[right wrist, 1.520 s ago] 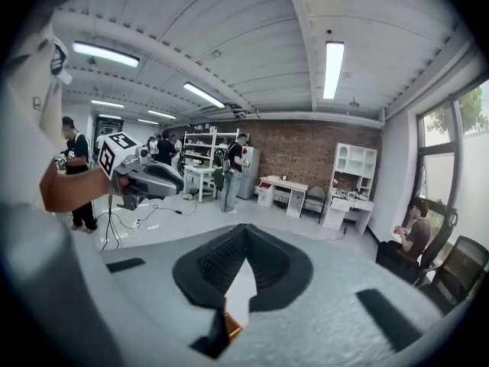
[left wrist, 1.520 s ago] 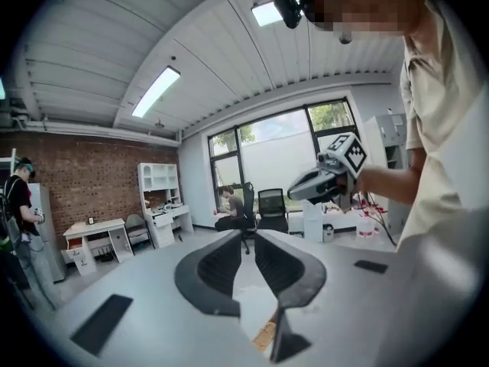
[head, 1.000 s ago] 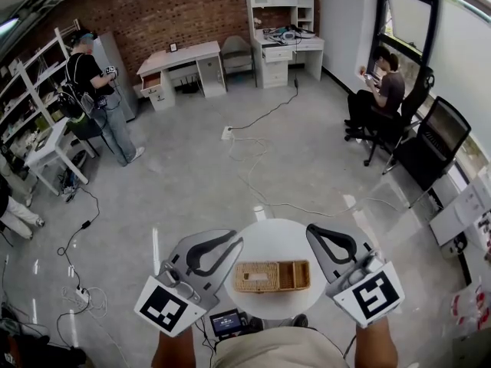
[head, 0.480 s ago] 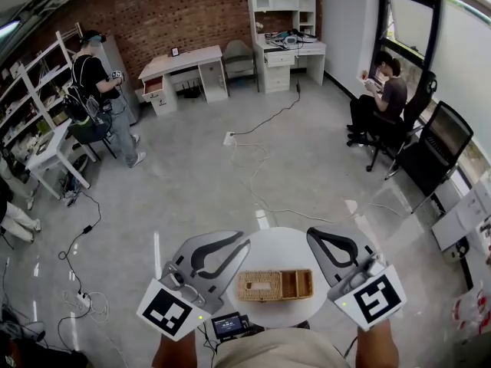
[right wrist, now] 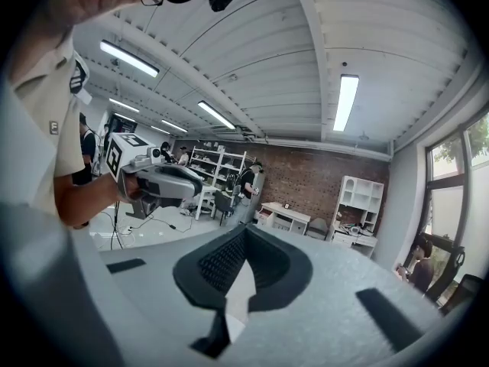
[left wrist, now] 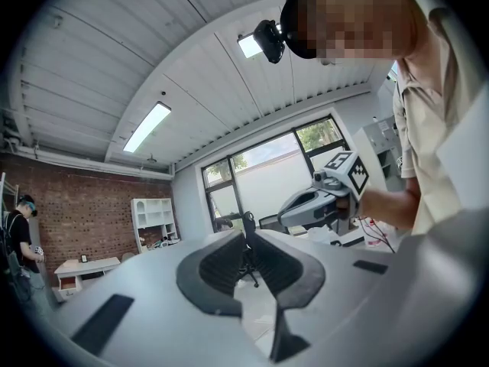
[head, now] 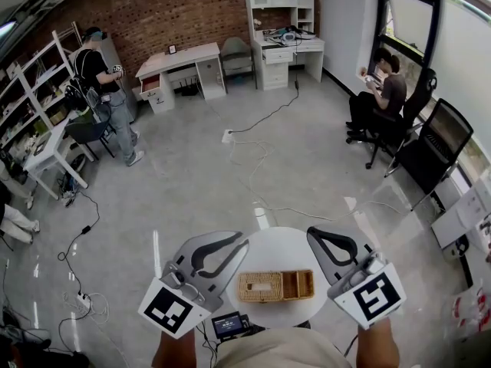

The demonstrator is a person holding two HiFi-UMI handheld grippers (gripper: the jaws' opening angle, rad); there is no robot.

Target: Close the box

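A woven wicker box (head: 275,285) lies on the small round white table (head: 278,245) just in front of me; its right part looks darker and open. My left gripper (head: 244,244) hovers at the box's left with its jaw tips together and nothing between them. At the box's right, my right gripper (head: 312,234) is also shut and empty. Neither touches the box. Each gripper view looks out level over the room: the left gripper (left wrist: 247,237) faces the right gripper (left wrist: 283,212), and the right gripper (right wrist: 244,232) faces the left gripper (right wrist: 203,183). The box does not show in either gripper view.
A small screen device (head: 229,324) sits at the table's near edge. Cables (head: 253,167) trail over the grey floor. One person (head: 107,90) stands at the back left by shelves; another sits on a chair (head: 380,90) at the right, near a black chair (head: 433,140).
Both grippers have drifted a little beside the box, jaws unchanged. The sliver of wicker seen under the jaws in both gripper views has dropped out of sight. The standing person has stepped along.
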